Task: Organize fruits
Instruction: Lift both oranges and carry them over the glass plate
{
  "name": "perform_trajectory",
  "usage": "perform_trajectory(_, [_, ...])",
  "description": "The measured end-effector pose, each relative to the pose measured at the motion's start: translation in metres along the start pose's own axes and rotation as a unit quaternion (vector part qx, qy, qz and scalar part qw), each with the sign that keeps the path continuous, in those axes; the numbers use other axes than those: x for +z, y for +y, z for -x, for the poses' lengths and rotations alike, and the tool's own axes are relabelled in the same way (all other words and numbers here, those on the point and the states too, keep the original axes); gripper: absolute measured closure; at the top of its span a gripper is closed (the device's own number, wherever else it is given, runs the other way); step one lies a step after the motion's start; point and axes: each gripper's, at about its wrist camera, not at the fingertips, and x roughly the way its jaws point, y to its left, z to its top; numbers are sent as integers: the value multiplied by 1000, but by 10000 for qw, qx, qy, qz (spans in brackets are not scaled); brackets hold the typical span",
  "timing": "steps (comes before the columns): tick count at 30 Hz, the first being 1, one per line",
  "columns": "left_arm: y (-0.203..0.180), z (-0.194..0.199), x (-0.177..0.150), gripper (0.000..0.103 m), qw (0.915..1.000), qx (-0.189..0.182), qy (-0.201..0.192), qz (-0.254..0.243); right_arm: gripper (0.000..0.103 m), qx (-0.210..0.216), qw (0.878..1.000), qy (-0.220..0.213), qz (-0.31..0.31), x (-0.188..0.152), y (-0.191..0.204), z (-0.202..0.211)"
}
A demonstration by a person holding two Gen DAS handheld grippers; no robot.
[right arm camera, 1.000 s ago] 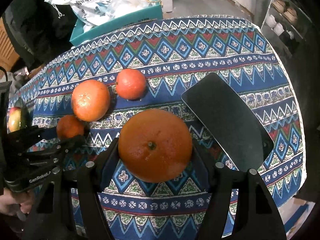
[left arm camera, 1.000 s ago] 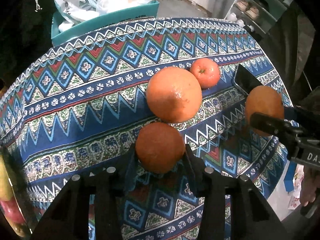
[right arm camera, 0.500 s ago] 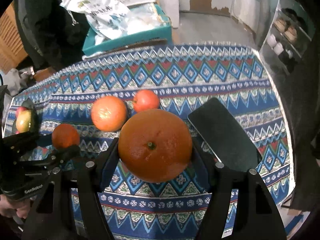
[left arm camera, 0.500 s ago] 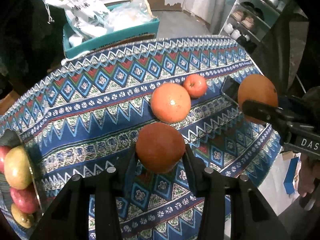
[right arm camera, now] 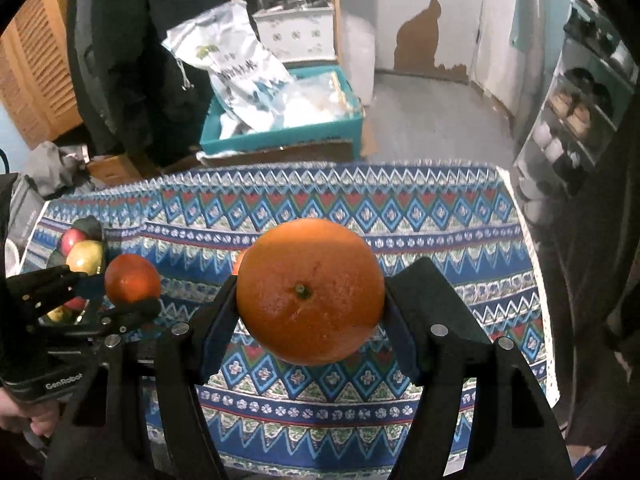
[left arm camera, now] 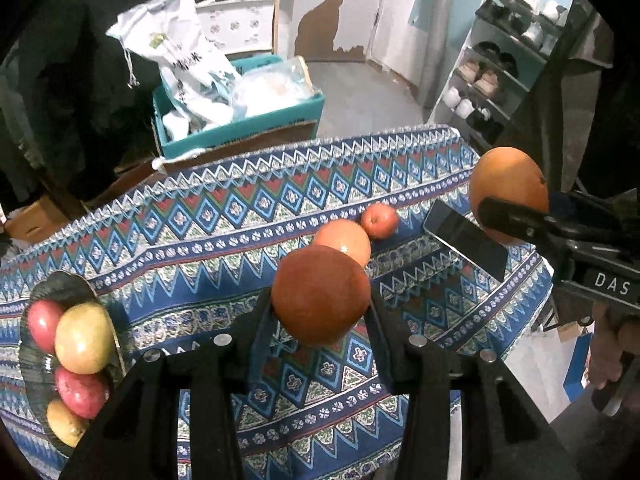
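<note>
Gripping firmly, the left gripper (left arm camera: 320, 312) has its fingers (left arm camera: 262, 320) pressed against both sides of a small dark orange (left arm camera: 320, 294), held in the air above the surface (left arm camera: 208, 264). Over on the right, the right gripper (right arm camera: 310, 304) clamps a big orange (right arm camera: 310, 290) between its fingers (right arm camera: 218, 320), stem dimple facing the camera, skin glossy and bright, also lifted clear of the cloth. Each gripper shows up in the other's view, fruit in tow.

Down on the surface, another orange (left arm camera: 344, 240) sits just beside a smaller red fruit (left arm camera: 379, 220), with a dark phone (left arm camera: 466, 244) lying flat near the right edge. At the left end a dark plate (left arm camera: 64, 288) carries red and yellow apples (left arm camera: 82, 338) piled together.

A blue, red and white zigzag tablecloth (right arm camera: 420, 208) covers the whole surface. Beyond it, a teal box (left arm camera: 240, 128) on the floor holds white bags, a shoe rack (left arm camera: 496, 72) stands at the right, and the wall behind shows a patch of peeled paint.
</note>
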Motion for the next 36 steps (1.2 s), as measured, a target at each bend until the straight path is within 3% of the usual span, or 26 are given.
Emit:
perform_trajectory(19, [20, 61, 2, 58, 9982, -43, -583, 161, 35, 264, 9983, -439, 276, 24, 45, 33])
perform_trajectory(36, [78, 96, -15, 58, 9943, 247, -840, 609, 35, 688, 9940, -540, 657, 48, 117, 32])
